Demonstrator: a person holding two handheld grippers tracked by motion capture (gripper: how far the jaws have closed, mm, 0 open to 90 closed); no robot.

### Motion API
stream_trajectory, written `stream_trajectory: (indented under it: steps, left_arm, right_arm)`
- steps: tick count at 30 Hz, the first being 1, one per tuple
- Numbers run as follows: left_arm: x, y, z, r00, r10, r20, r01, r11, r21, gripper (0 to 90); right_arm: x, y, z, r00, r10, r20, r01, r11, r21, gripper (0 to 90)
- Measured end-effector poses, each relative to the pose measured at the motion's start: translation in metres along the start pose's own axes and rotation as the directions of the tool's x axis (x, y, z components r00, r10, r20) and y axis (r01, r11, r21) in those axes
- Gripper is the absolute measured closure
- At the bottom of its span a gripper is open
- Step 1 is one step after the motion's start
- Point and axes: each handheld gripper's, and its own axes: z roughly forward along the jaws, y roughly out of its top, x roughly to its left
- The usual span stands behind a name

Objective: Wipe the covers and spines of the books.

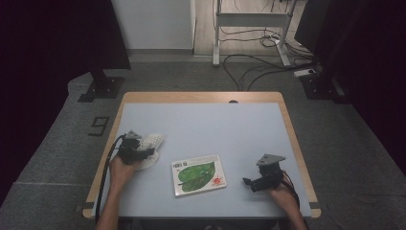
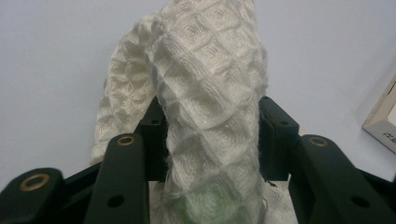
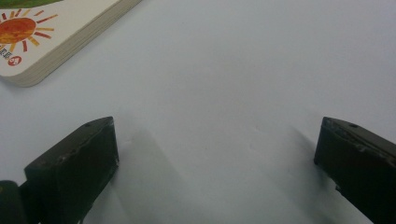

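A white waffle-knit cloth (image 1: 153, 143) lies bunched at the table's left side. My left gripper (image 1: 145, 154) sits low over it. In the left gripper view the cloth (image 2: 210, 84) rises in a fold between the two black jaws and touches both pads, so my left gripper (image 2: 210, 114) is shut on it. A picture book (image 1: 198, 175) with a green leaf and a red sun on its cover lies flat near the front middle. My right gripper (image 1: 248, 182) rests on the table right of the book, pointing toward it. In the right gripper view my right gripper (image 3: 217, 137) stands open over bare tabletop.
The grey-blue table (image 1: 215, 124) has a wooden rim. The book's corner (image 3: 42, 42) lies ahead and left of the right jaws, and its edge (image 2: 383, 119) shows at the right of the left gripper view. Dark stands and cables sit on the floor beyond the table.
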Motion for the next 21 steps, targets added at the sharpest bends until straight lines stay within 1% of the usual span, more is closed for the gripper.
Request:
stream_trajectory:
  steps: [2, 4, 6, 11, 13, 14, 16, 19, 21]
  left_arm:
    - [0.001, 0.001, -0.002, 1.0, -0.004, 0.001, 0.004, 1.0, -0.004, 45.6]
    - [0.001, 0.001, -0.005, 1.0, -0.006, -0.003, 0.006, 0.9999, -0.008, 36.7]
    - [0.002, 0.001, -0.01, 0.9999, -0.014, 0.002, 0.014, 0.9997, -0.02, 28.8]
    - [0.0, 0.003, -0.024, 0.9998, 0.0, -0.021, -0.001, 0.9988, -0.049, 15.1]
    - [-0.001, 0.003, -0.029, 0.9999, 0.001, -0.017, -0.002, 0.9985, -0.055, 13.2]
    - [-0.003, 0.002, -0.03, 0.9999, 0.003, -0.012, -0.003, 0.9986, -0.054, 10.8]
    - [-0.006, 0.002, -0.033, 0.9997, 0.021, -0.01, -0.021, 0.9986, -0.049, 4.8]
    - [-0.01, 0.002, -0.039, 0.9995, 0.029, 0.014, -0.028, 0.998, -0.057, 0.2]
    - [-0.013, 0.001, -0.043, 0.999, 0.041, 0.017, -0.04, 0.997, -0.066, 0.0]
  right_arm:
    - [0.0, 0.0, 0.0, 1.0, 0.0, 0.0, 0.0, 1.0, 0.0, 0.0]
    - [0.0, 0.0, 0.0, 1.0, 0.0, 0.0, 0.0, 1.0, 0.0, 0.0]
    - [0.0, 0.0, 0.0, 1.0, 0.0, 0.0, 0.0, 1.0, 0.0, 0.0]
    - [0.0, 0.0, 0.0, 1.0, 0.001, 0.0, -0.001, 1.0, 0.0, 0.0]
    - [0.0, 0.0, 0.0, 1.0, 0.0, 0.001, 0.0, 1.0, 0.0, 0.0]
    - [0.0, 0.0, 0.0, 1.0, 0.001, 0.0, -0.001, 1.0, 0.0, 0.0]
    - [0.0, 0.0, 0.0, 1.0, 0.001, 0.0, -0.001, 1.0, 0.0, 0.0]
    - [0.0, 0.0, 0.0, 1.0, 0.001, 0.001, -0.001, 1.0, -0.001, 0.0]
    - [0.0, 0.0, 0.0, 1.0, 0.001, 0.001, -0.001, 1.0, -0.001, 0.0]
